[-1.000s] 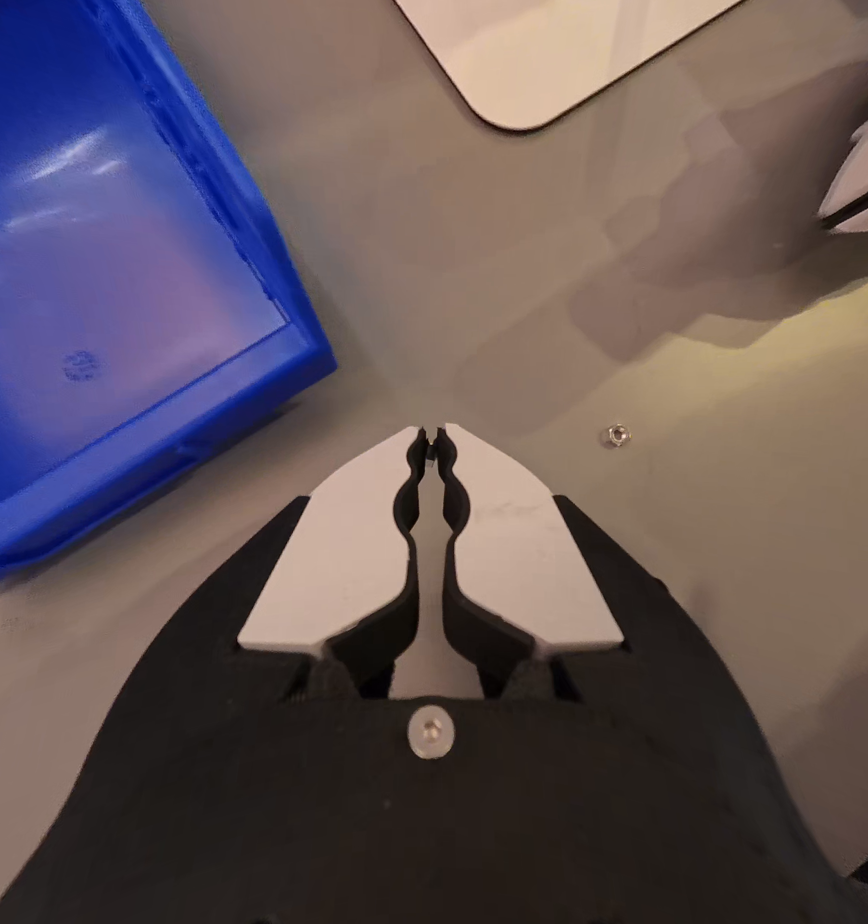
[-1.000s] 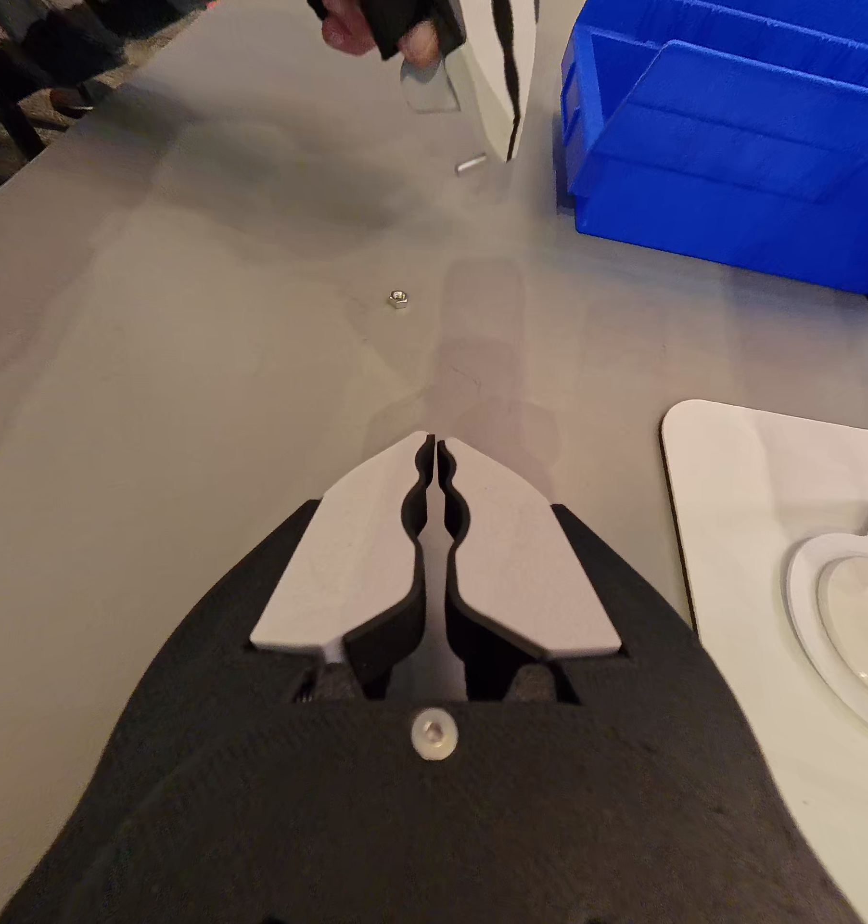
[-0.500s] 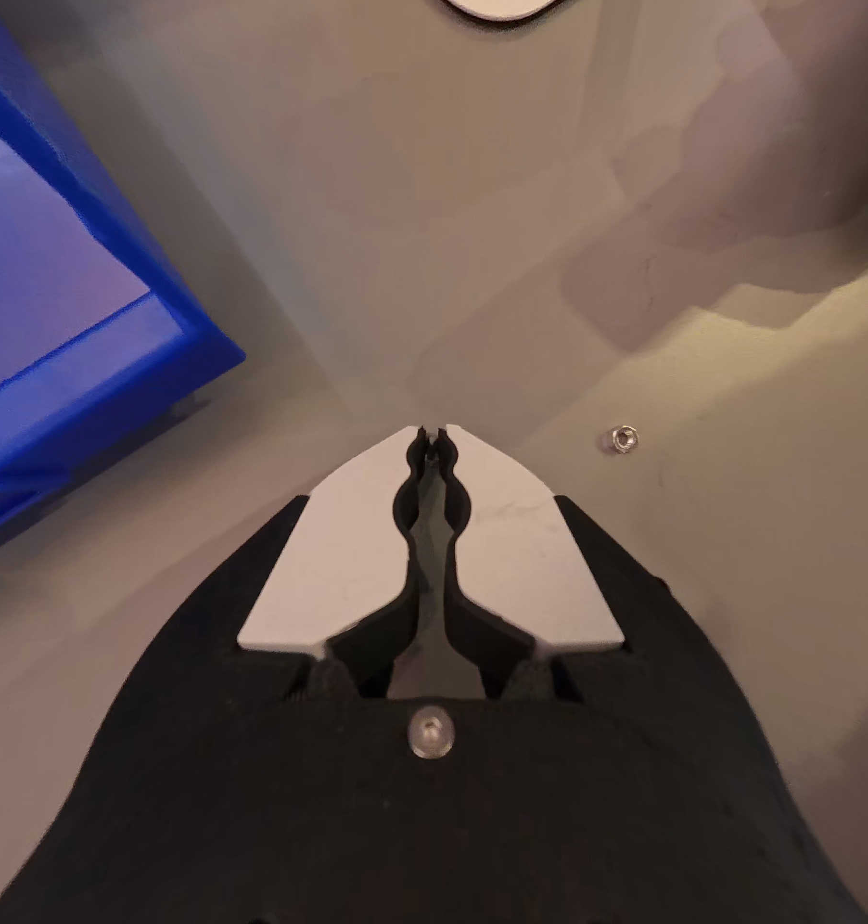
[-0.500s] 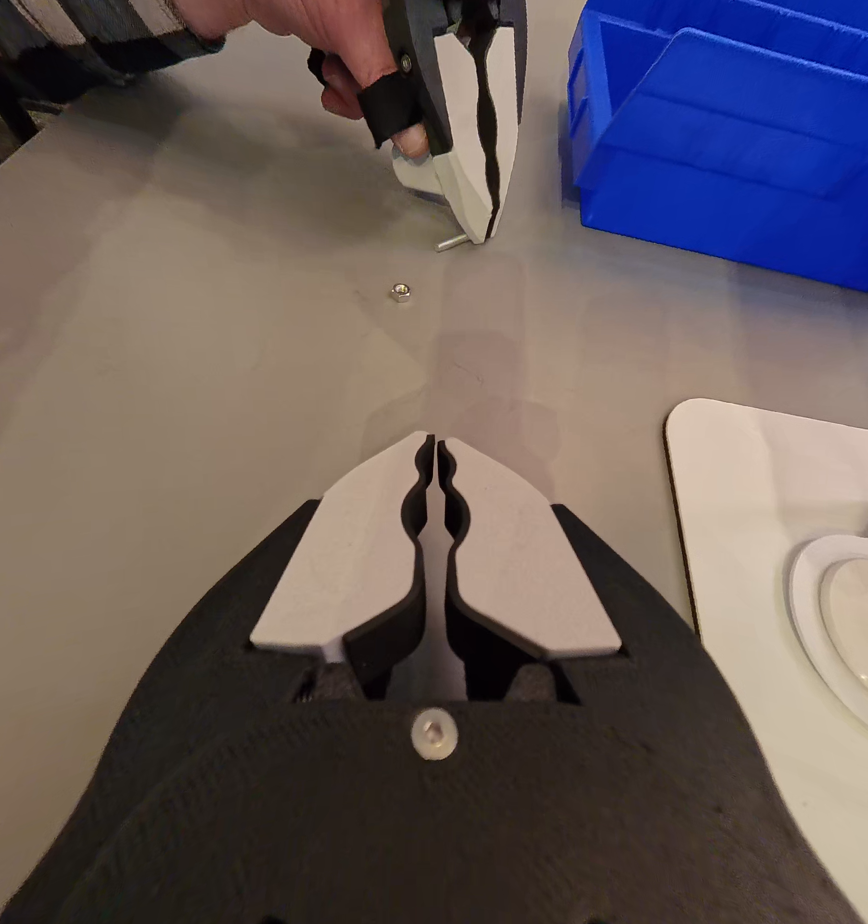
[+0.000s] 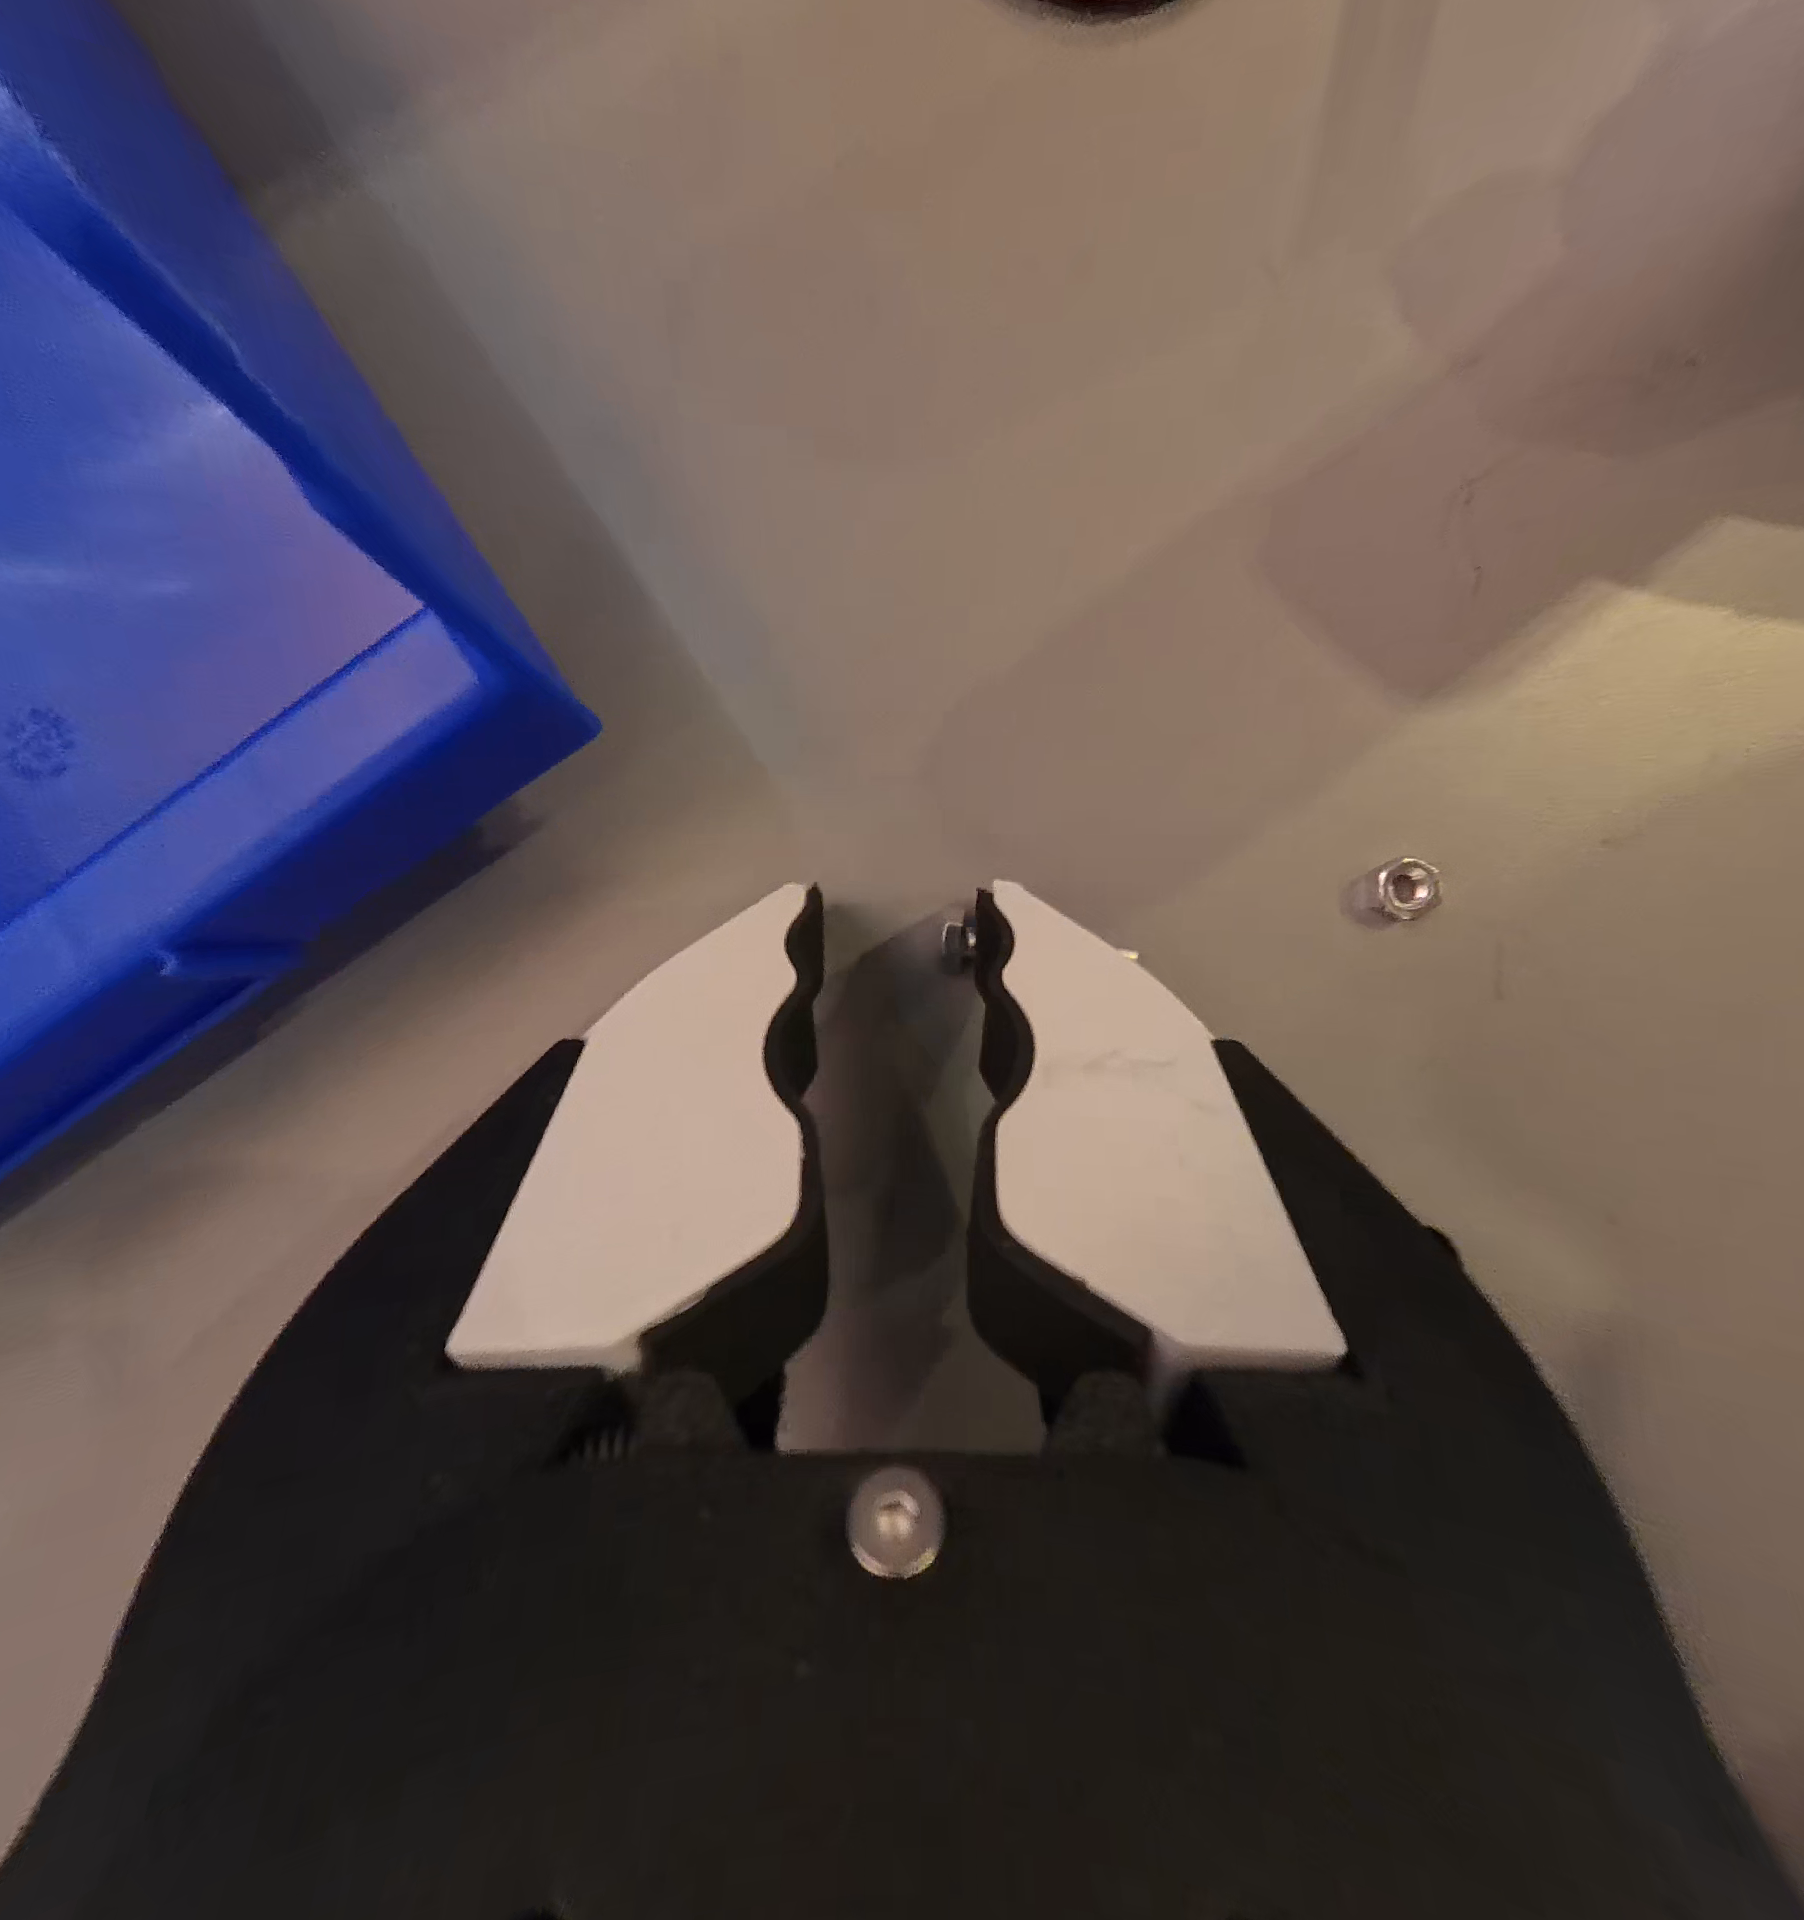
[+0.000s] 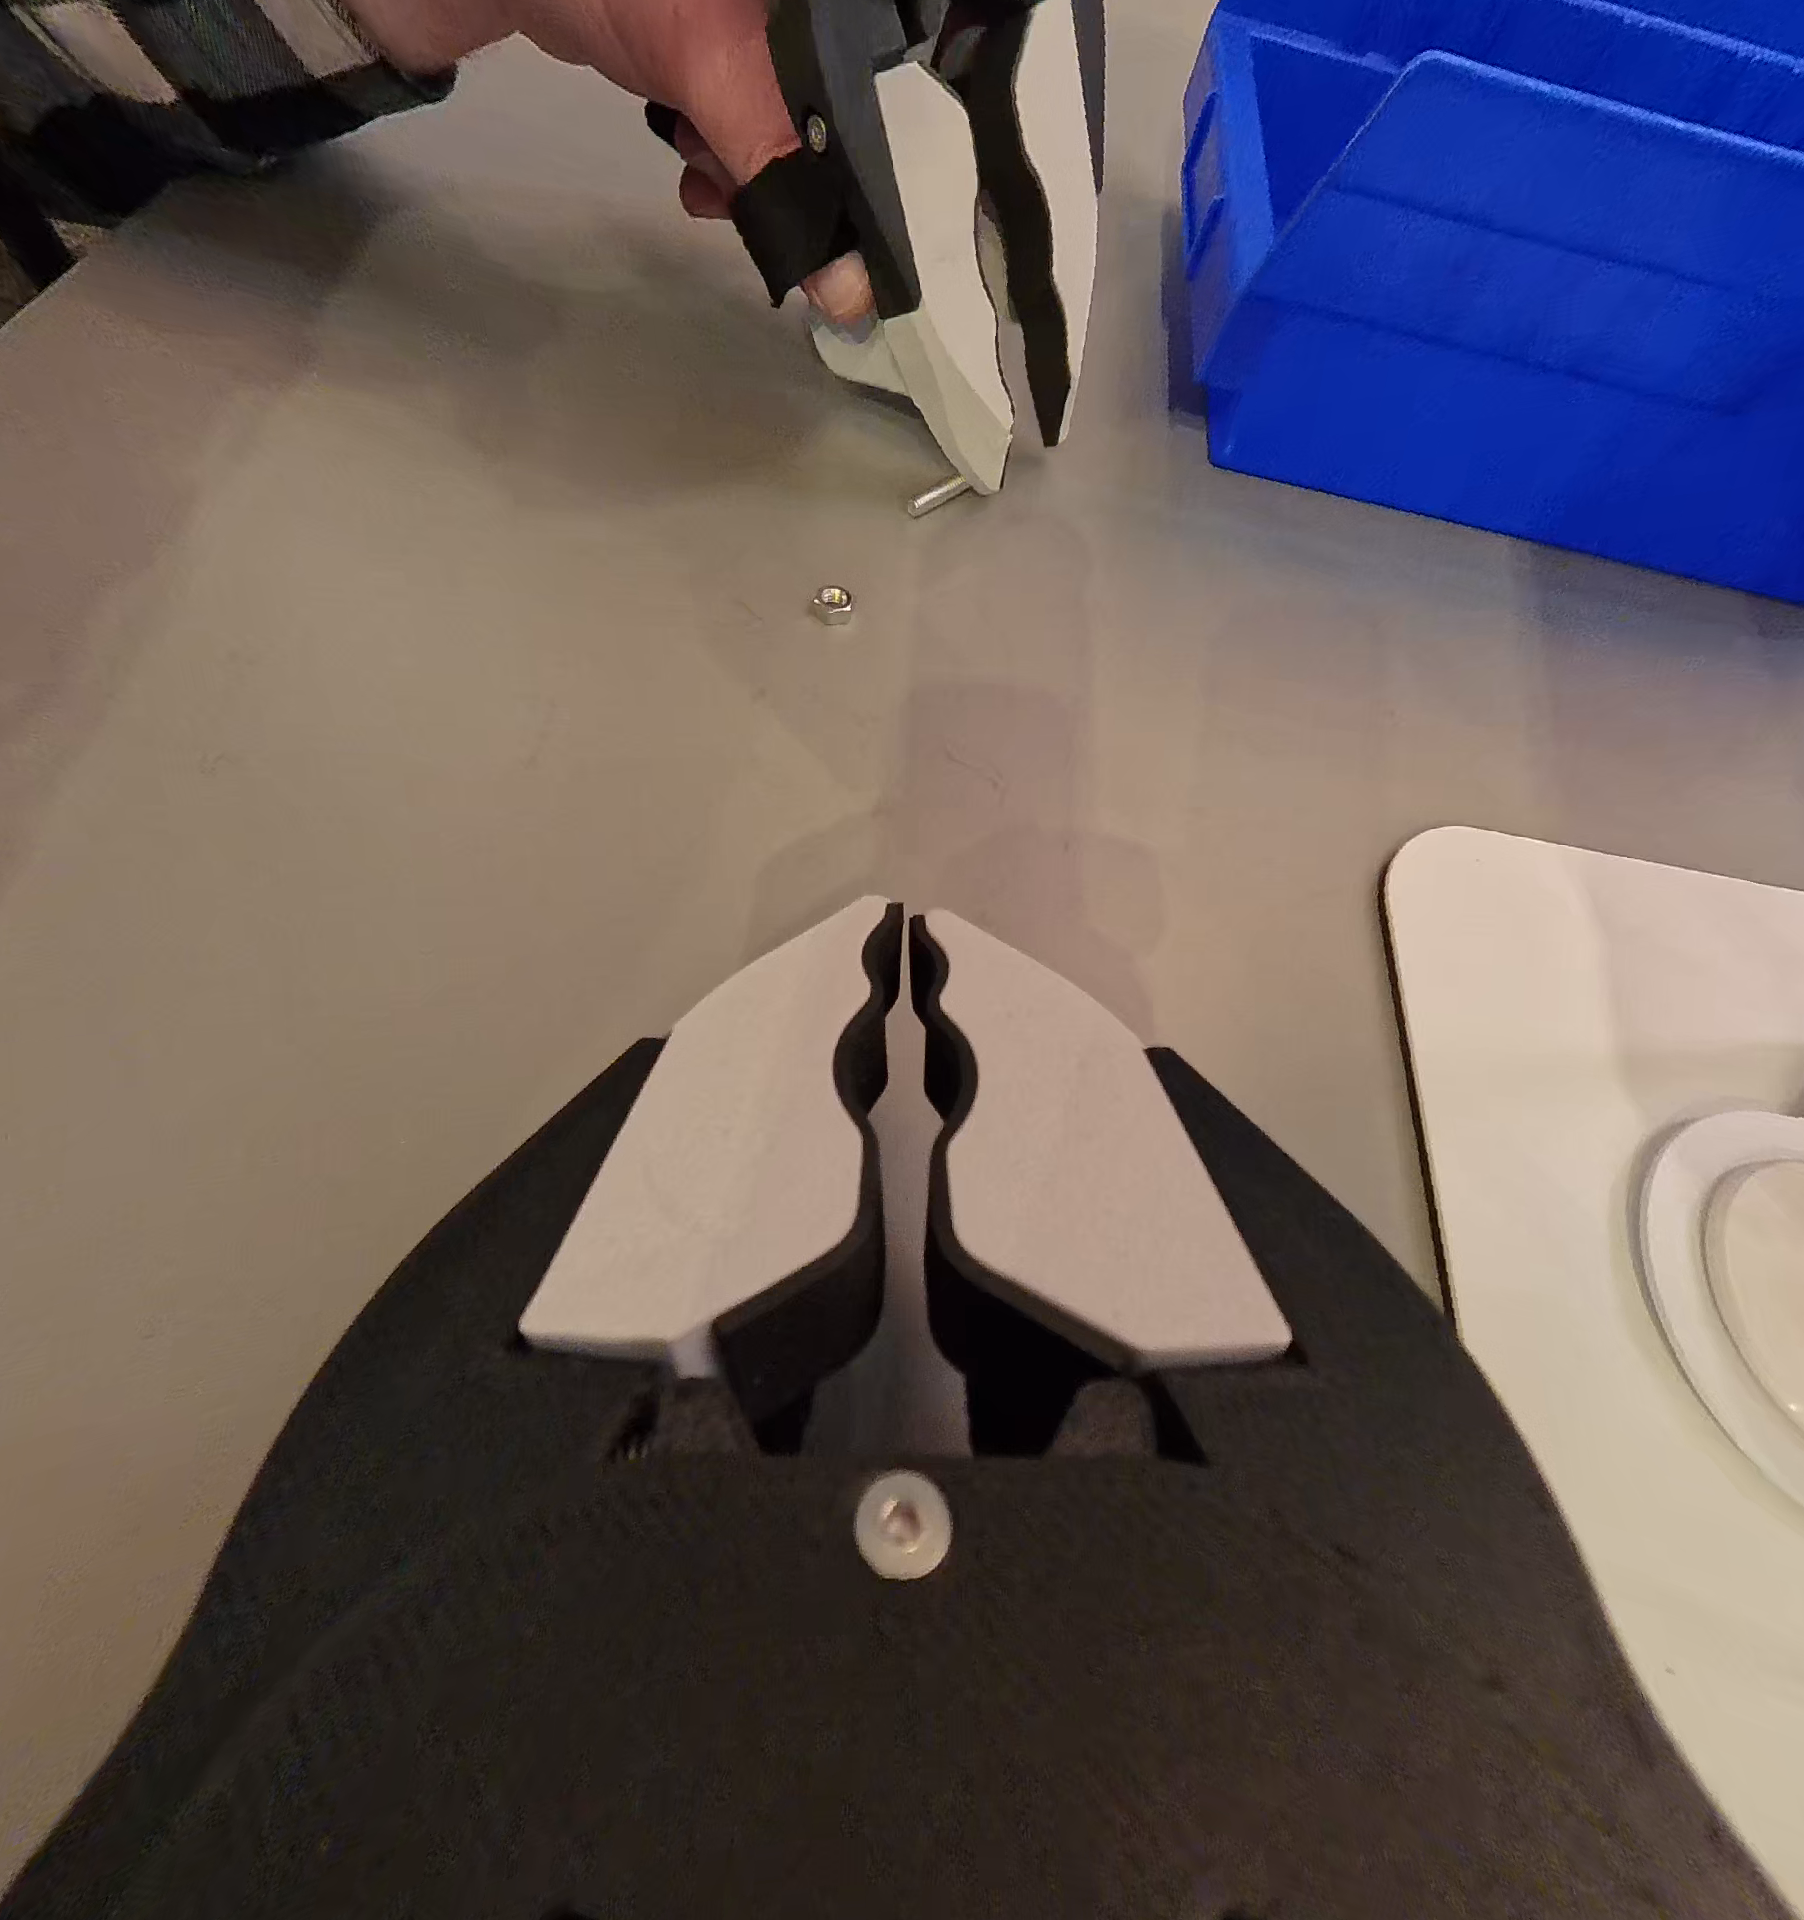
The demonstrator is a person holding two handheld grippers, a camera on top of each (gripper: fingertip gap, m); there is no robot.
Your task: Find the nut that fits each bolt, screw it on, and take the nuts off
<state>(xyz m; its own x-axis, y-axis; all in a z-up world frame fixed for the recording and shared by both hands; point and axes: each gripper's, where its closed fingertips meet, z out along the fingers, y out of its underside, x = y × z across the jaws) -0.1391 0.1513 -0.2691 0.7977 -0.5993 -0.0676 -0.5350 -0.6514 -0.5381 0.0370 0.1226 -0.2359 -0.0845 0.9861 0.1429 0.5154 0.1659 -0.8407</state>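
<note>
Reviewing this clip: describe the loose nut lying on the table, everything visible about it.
The nut is a small, silvery hexagonal metal piece with a round centre hole, lying flat on the grey table, hole facing up. Nothing touches it. It sits apart from the bolt, which lies at the open left gripper. In the left wrist view the nut lies to the right of that gripper's fingers.

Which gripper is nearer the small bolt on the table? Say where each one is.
Left. The left gripper, open, has its fingertips right at the bolt; the right gripper, shut, sits well back, beyond the hex nut.
</note>
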